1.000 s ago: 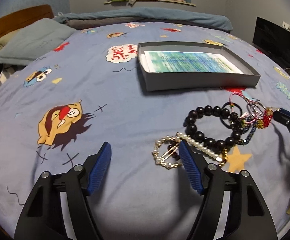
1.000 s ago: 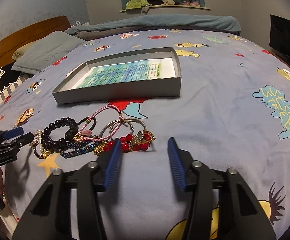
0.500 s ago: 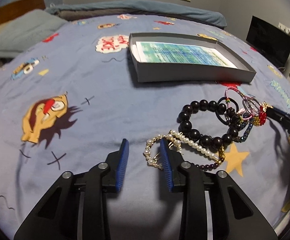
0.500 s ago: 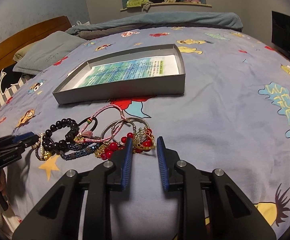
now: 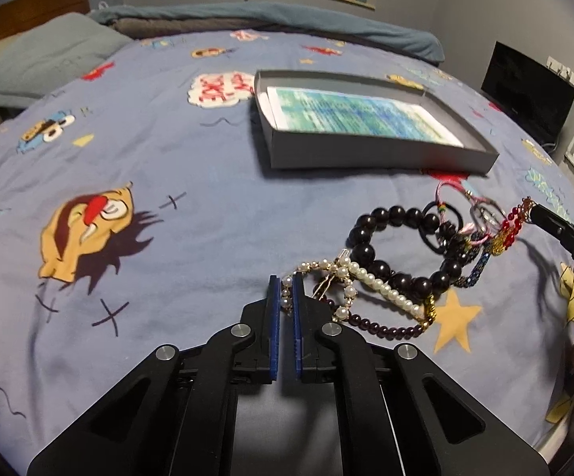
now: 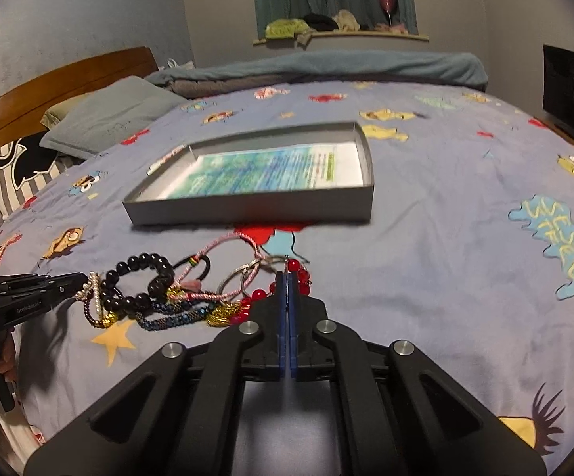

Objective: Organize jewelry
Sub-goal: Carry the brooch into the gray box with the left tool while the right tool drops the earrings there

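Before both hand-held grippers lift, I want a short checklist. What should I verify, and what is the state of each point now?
1. Left hand-held gripper closed on the pearl bracelet: ok, beads sit between the blue pads.
2. Right hand-held gripper closed on the red bead bracelet: ok.
3. Pieces free of each other: not ok, the black bead bracelet overlaps the pearl strand, and the cords and rings are tangled in one heap.
4. Grey box open to receive: ok, only a printed sheet inside.
5. Grip firm enough to lift: cannot tell.
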The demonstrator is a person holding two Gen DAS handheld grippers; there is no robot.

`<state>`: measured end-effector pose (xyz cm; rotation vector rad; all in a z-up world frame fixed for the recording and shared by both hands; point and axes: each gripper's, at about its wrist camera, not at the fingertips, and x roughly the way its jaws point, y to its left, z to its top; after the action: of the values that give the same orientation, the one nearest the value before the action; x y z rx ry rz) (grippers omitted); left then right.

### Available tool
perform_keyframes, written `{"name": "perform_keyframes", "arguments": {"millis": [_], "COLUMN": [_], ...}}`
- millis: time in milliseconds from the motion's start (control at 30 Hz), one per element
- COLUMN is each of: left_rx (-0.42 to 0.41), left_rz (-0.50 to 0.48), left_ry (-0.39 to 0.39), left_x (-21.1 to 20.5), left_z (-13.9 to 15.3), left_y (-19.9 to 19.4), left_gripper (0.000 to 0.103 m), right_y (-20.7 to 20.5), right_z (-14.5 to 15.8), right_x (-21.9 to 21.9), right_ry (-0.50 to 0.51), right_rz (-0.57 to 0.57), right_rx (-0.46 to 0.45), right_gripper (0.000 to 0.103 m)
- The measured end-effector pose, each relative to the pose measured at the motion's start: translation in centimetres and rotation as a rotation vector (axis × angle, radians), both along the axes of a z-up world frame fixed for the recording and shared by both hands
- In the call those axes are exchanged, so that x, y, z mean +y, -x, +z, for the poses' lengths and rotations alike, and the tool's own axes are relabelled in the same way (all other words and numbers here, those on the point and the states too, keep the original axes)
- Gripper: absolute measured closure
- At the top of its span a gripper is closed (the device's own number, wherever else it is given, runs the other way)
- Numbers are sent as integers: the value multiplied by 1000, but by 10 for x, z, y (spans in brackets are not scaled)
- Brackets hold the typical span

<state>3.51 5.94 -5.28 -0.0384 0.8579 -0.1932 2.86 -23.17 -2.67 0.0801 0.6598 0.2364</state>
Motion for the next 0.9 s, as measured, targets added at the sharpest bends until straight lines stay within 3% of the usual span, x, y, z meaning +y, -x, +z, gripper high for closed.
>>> {"name": "perform_keyframes", "arguments": {"millis": [200, 533, 900], "left_rx": [-84, -154, -180], "left_rz": [29, 54, 8], "left_ry": [-75, -108, -124], "left_x": [-3, -5, -12], "left_z": [16, 43, 77], "left_y": [9, 15, -25], "left_gripper": [98, 98, 98], "right_y": [9, 20, -22], "right_z": [15, 49, 86], "right_x": [-3, -8, -13], "right_ry": [5, 29, 84], "right_rz": [5, 7, 34], "right_rx": [-58, -139, -120], "right_gripper": [102, 102, 102]}}
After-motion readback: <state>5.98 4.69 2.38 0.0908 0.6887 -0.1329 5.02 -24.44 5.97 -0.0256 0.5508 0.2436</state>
